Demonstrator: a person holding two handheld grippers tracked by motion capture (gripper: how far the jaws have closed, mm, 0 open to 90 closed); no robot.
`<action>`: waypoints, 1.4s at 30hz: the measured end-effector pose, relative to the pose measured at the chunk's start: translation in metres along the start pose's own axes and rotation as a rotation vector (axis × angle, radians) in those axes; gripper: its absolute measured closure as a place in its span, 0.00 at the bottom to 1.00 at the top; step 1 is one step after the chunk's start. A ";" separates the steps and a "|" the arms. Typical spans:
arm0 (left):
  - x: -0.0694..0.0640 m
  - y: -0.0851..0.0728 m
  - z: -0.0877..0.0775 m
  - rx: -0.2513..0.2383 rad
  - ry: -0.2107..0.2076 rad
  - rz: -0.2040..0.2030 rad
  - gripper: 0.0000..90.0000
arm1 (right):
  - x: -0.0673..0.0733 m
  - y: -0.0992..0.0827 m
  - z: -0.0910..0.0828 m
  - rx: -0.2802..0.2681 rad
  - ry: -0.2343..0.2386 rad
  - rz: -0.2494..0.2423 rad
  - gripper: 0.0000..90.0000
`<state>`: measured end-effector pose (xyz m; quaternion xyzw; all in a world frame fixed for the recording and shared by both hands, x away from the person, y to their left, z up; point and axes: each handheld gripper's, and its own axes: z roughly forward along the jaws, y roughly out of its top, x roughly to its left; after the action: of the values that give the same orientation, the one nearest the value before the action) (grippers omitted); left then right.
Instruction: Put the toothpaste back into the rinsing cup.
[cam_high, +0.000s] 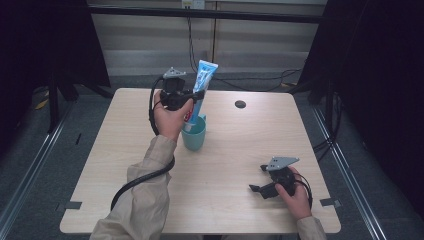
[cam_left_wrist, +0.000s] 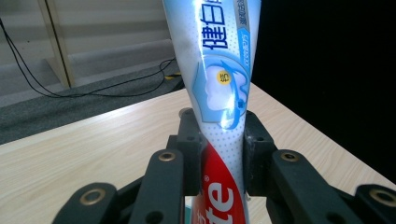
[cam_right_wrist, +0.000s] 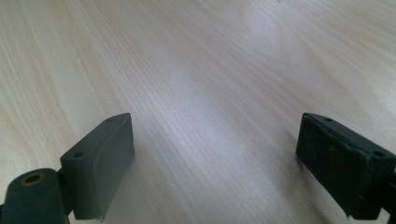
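Observation:
A blue, white and red toothpaste tube (cam_high: 203, 82) stands upright with its lower end inside a teal cup (cam_high: 194, 135) on the wooden table (cam_high: 230, 200). My left gripper (cam_high: 196, 95) is shut on the tube's middle, above the cup. In the left gripper view the tube (cam_left_wrist: 219, 84) rises between the black pads (cam_left_wrist: 189, 140), which press on both its sides. My right gripper (cam_high: 256, 179) rests low near the table's front right, jaws wide apart. In the right gripper view its fingertips (cam_right_wrist: 100, 158) frame bare wood, nothing between them.
A small dark round hole (cam_high: 240, 104) sits in the tabletop at the back right. Cables (cam_high: 235, 82) trail over the grey floor behind the table. Dark curtains hang at both sides. The table's right edge (cam_left_wrist: 303, 121) lies close beyond the tube.

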<state>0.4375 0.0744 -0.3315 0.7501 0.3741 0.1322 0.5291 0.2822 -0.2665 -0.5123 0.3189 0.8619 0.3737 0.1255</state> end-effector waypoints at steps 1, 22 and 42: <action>0.000 0.000 0.000 0.002 0.000 0.004 0.82 | 0.000 0.000 0.000 0.000 0.000 0.000 0.12; 0.004 0.002 0.010 -0.015 0.009 0.001 0.82 | 0.000 0.000 0.000 0.000 0.000 0.001 0.12; 0.009 -0.005 0.022 -0.045 0.030 0.003 0.82 | 0.000 0.000 0.000 0.002 0.001 0.003 0.12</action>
<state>0.4549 0.0657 -0.3467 0.7367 0.3776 0.1525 0.5399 0.2820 -0.2664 -0.5123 0.3200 0.8618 0.3733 0.1244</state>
